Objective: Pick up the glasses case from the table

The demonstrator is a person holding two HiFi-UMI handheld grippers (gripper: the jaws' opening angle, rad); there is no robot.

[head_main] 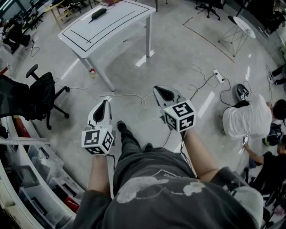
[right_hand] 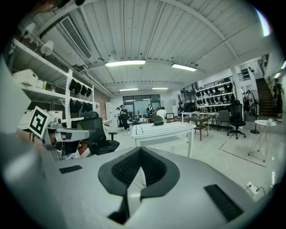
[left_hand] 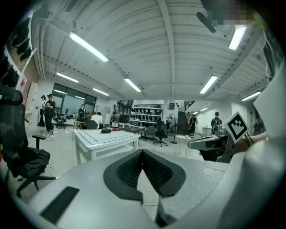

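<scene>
Glasses case (head_main: 98, 13), dark, lying at the far end of white table (head_main: 126, 14) ruled with black lines, well apart from left gripper (head_main: 106, 102) and right gripper (head_main: 158, 91), both closed tight, empty

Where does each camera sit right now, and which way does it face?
Head view: on the person's head, facing steeply down at the floor; shows forearms, left gripper, right gripper, legs.
Left gripper view: on that gripper, facing along its shut fingers toward the table.
Right gripper view: likewise, along its shut fingers.
Shared: all three show the table and glasses case; each gripper view glimpses the other gripper.
</scene>
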